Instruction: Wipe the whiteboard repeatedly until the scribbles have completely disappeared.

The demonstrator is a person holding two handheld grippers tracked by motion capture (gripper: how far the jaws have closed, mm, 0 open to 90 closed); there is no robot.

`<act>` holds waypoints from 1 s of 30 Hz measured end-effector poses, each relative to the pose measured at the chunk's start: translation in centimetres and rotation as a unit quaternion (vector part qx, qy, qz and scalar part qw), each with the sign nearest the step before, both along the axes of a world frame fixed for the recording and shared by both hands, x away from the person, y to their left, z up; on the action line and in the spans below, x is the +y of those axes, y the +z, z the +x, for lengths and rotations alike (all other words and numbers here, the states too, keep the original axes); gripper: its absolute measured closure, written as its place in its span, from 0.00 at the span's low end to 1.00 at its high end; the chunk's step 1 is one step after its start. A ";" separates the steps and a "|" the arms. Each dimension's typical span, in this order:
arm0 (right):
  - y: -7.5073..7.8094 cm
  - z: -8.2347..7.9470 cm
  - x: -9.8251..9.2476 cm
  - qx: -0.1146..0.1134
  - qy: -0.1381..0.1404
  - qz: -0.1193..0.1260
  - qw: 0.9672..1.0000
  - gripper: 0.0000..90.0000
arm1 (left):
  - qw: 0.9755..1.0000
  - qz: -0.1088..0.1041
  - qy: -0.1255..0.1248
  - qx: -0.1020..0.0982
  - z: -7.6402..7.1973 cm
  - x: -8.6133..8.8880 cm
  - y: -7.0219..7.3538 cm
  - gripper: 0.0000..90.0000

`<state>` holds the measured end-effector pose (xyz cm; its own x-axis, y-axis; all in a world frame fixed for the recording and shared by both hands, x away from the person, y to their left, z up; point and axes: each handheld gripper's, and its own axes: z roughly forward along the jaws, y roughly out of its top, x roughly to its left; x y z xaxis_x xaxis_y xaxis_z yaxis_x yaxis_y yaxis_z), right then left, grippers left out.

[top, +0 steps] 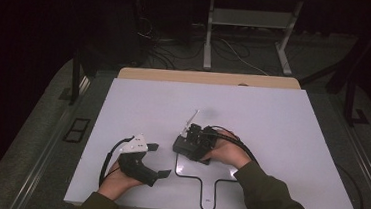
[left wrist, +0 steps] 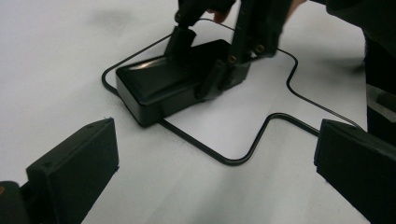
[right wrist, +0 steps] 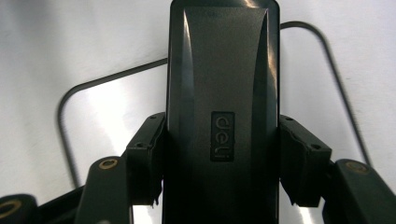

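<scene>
Two hand-held grippers, one black device, one outline, one table.

Far left: the left gripper, matte black plastic with a grey three-cornered plate on top and a looping black cable, held in the left hand low over the white table. Jaws apart, nothing between them; two blocky, flat-faced black pads in the left gripper view, wide of each other, bare table in the gap.

Centre: one black stapler-like device, a long rectangular body with rounded corners, glossy moulded plastic, two raised ridges running down its top, and a small embossed "deli" label plate. Resting on the table, inside one thin black outline drawn on the smooth white surface, rounded at the corners and narrowing into a handle-like tab toward the near edge. Seen from above at the outline's upper left part.

Right of centre: the right gripper, black, brass-coloured screws at the joints, held in the right hand, dark green sleeve behind. Jaws clamped on the device's two long sides, pads flat against the plastic.
</scene>
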<state>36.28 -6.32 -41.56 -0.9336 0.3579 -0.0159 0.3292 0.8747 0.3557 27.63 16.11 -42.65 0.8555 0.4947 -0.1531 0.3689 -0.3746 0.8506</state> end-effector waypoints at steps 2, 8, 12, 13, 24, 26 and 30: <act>0.0 -0.3 0.0 -0.003 0.004 0.000 1.000 0.43 | 1.000 0.000 0.000 0.000 0.0 0.0 0.0 0.00; 0.0 1.0 -0.4 -0.012 -0.016 -0.002 1.000 0.43 | 1.000 0.000 0.001 0.000 0.0 0.0 0.0 0.00; 0.0 0.9 -0.4 -0.013 -0.016 -0.006 1.000 0.43 | 1.000 0.001 0.000 0.000 0.0 0.0 0.0 0.00; 0.1 0.6 -0.3 -0.009 -0.010 -0.007 1.000 0.43 | 1.000 0.001 0.000 0.000 0.0 0.0 0.0 0.00; 0.0 1.1 0.3 -0.010 -0.012 -0.008 1.000 0.43 | 1.000 0.003 0.000 0.000 0.0 -0.1 0.0 0.00; 0.0 1.5 0.2 -0.009 -0.019 -0.008 1.000 0.43 | 1.000 0.003 0.000 -0.001 0.0 0.0 0.0 0.00; 0.0 1.7 0.0 -0.006 -0.022 -0.001 1.000 0.43 | 1.000 0.002 0.000 -0.001 0.0 0.0 0.0 0.00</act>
<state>38.01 -6.31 -41.52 -0.9165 0.3990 -0.0277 0.3635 0.8600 0.3581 27.64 16.16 -42.67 0.8556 0.4955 -0.1499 0.3678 -0.3782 0.8495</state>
